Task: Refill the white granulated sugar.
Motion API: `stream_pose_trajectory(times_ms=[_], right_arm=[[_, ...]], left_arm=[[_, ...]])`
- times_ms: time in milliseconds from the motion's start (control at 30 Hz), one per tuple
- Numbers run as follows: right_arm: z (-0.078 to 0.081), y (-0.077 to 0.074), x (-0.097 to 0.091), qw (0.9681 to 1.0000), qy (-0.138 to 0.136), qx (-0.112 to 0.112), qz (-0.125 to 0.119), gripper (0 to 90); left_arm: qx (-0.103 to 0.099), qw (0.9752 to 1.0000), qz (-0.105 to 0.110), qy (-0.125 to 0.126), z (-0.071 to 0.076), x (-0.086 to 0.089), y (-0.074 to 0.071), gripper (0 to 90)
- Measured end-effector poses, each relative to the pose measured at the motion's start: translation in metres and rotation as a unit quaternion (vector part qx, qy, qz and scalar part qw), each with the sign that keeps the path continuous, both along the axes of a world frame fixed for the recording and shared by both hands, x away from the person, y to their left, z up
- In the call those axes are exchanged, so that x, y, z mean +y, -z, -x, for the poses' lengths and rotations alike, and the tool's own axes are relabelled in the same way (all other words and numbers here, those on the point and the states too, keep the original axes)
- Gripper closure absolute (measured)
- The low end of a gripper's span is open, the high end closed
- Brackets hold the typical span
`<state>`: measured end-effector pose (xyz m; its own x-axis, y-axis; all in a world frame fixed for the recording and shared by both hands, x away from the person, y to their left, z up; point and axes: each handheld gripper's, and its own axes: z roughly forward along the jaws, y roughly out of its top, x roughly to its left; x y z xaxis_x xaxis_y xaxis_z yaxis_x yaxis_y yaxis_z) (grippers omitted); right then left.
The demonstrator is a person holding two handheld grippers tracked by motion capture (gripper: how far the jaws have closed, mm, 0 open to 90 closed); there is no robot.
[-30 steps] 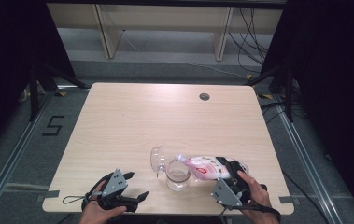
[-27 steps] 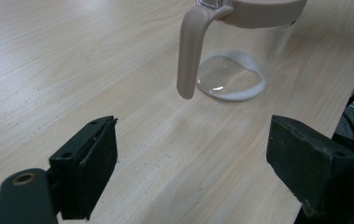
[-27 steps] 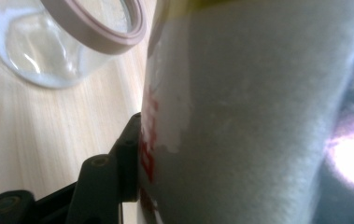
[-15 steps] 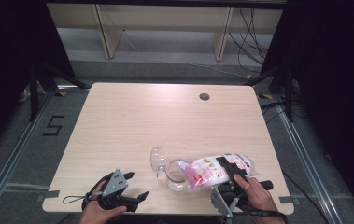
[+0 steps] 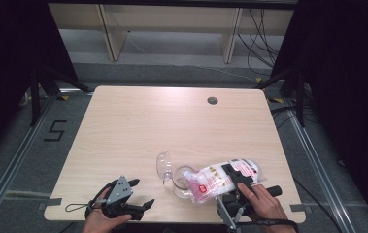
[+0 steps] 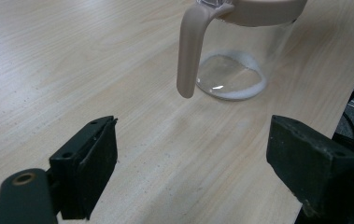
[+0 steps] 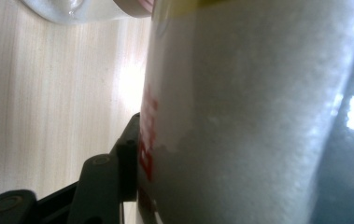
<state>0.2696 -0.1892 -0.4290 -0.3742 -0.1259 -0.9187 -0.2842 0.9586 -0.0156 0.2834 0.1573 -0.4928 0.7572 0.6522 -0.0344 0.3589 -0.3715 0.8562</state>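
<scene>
A clear jar (image 5: 182, 180) with a beige rim stands near the table's front edge, its hinged lid (image 5: 163, 167) flipped open to the left. A thin layer of white powder lies on the bottom of the jar (image 6: 233, 70), whose beige handle (image 6: 189, 51) hangs toward me. My right gripper (image 5: 231, 177) is shut on a plastic bag of white powder (image 5: 220, 179), tipped sideways with its lower end over the jar's mouth. The bag (image 7: 258, 112) is pressed against one of the black fingers (image 7: 127, 161). My left gripper (image 5: 142, 192) rests open on the table, left of the jar, jaws wide apart (image 6: 193, 140).
The light wooden table (image 5: 172, 126) has a round cable hole (image 5: 212, 100) at the back right. The table's right edge (image 6: 352, 70) lies just beyond the jar. Metal frame rails and cables run over the floor around the table.
My right gripper has swung the bag up and leftward, tipping it over the jar's mouth. The left gripper has stayed put.
</scene>
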Motion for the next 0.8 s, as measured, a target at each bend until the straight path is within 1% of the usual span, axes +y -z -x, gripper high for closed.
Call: stream_pose_trajectory(times_ms=[33, 67, 100, 133, 167, 200, 233, 267, 300, 333, 367, 400, 433, 467, 533, 567, 600, 633, 667, 700, 733, 800], right_arm=[[0.0007, 0.0011, 0.0000, 1.0000, 0.005, 0.005, -0.005, 49.0], [0.0001, 0.0004, 0.0006, 1.0000, -0.001, 0.004, 0.003, 49.0], [0.0000, -0.0018, 0.0014, 0.9998, -0.008, -0.005, 0.018, 49.0], [0.0016, -0.0018, 0.0024, 0.9999, 0.000, -0.005, 0.015, 49.1], [0.0027, 0.0014, 0.0015, 0.9999, 0.013, 0.006, -0.004, 49.1], [0.0024, 0.0013, 0.0016, 0.9999, 0.011, 0.005, -0.004, 49.1], [0.0015, 0.0001, 0.0021, 1.0000, 0.003, 0.002, 0.004, 49.1], [0.0024, 0.0009, 0.0016, 0.9999, 0.010, 0.004, -0.002, 49.1], [0.0008, -0.0008, 0.0023, 0.9999, -0.001, 0.002, 0.011, 49.2], [0.0013, -0.0003, 0.0019, 1.0000, 0.003, 0.001, 0.006, 49.2], [0.0015, -0.0002, 0.0016, 1.0000, 0.004, 0.001, 0.008, 49.2], [0.0005, -0.0004, 0.0012, 0.9999, -0.003, -0.002, 0.017, 49.2], [0.0017, 0.0011, 0.0008, 0.9999, 0.006, -0.001, 0.012, 49.2], [0.0010, -0.0002, 0.0018, 0.9997, 0.002, -0.004, 0.024, 49.2], [-0.0009, -0.0019, 0.0020, 0.9990, -0.013, -0.013, 0.042, 49.3], [-0.0006, -0.0015, 0.0018, 0.9990, -0.009, -0.014, 0.042, 49.3], [0.0026, 0.0042, -0.0004, 0.9997, 0.022, -0.002, 0.008, 49.3], [-0.0004, 0.0028, 0.0002, 0.9995, 0.004, -0.007, 0.030, 49.3], [-0.0004, 0.0028, 0.0002, 0.9995, 0.004, -0.007, 0.030, 49.3], [0.0003, 0.0033, -0.0002, 0.9995, 0.010, -0.005, 0.030, 49.4], [-0.0016, 0.0017, 0.0004, 0.9990, -0.006, -0.009, 0.042, 49.4], [-0.0016, 0.0018, 0.0003, 0.9990, -0.008, -0.012, 0.042, 49.4]], left_arm=[[-0.003, 1.0000, -0.003, 0.003, -0.0006, 0.0003, -0.0001, 16.2], [-0.003, 1.0000, -0.003, 0.002, -0.0005, 0.0002, -0.0001, 16.2], [-0.003, 1.0000, -0.003, 0.003, -0.0006, 0.0001, 0.0001, 16.2], [0.007, 0.9999, 0.006, -0.005, 0.0008, -0.0011, 0.0009, 16.2], [0.008, 1.0000, 0.004, -0.004, 0.0010, -0.0010, 0.0005, 16.2], [0.006, 1.0000, 0.005, -0.005, 0.0012, -0.0011, 0.0005, 16.2], [0.006, 1.0000, 0.005, -0.004, 0.0011, -0.0009, 0.0005, 16.2], [0.006, 1.0000, 0.004, -0.005, 0.0011, -0.0009, 0.0005, 16.2], [0.006, 1.0000, 0.004, -0.005, 0.0010, -0.0009, 0.0006, 16.2], [0.007, 1.0000, 0.004, -0.004, 0.0005, -0.0009, 0.0008, 16.2], [0.007, 1.0000, 0.004, -0.004, 0.0007, -0.0009, 0.0008, 16.2], [0.008, 1.0000, 0.003, -0.004, 0.0009, -0.0010, 0.0007, 16.2], [0.008, 1.0000, 0.004, -0.004, 0.0010, -0.0011, 0.0008, 16.3], [0.008, 1.0000, 0.003, -0.003, 0.0009, -0.0011, 0.0008, 16.2], [0.008, 0.9999, 0.008, -0.005, 0.0010, -0.0017, 0.0012, 16.3], [0.008, 0.9999, 0.008, -0.005, 0.0010, -0.0017, 0.0012, 16.2], [0.008, 0.9999, 0.007, -0.006, 0.0013, -0.0019, 0.0012, 16.2], [0.008, 0.9999, 0.006, -0.006, 0.0014, -0.0019, 0.0012, 16.2], [0.008, 0.9999, 0.007, -0.007, 0.0015, -0.0019, 0.0013, 16.2], [0.008, 0.9999, 0.007, -0.006, 0.0013, -0.0018, 0.0014, 16.2], [0.008, 1.0000, 0.001, -0.003, 0.0007, -0.0006, 0.0012, 16.2], [0.007, 1.0000, -0.002, -0.005, 0.0002, 0.0000, 0.0014, 16.3]])
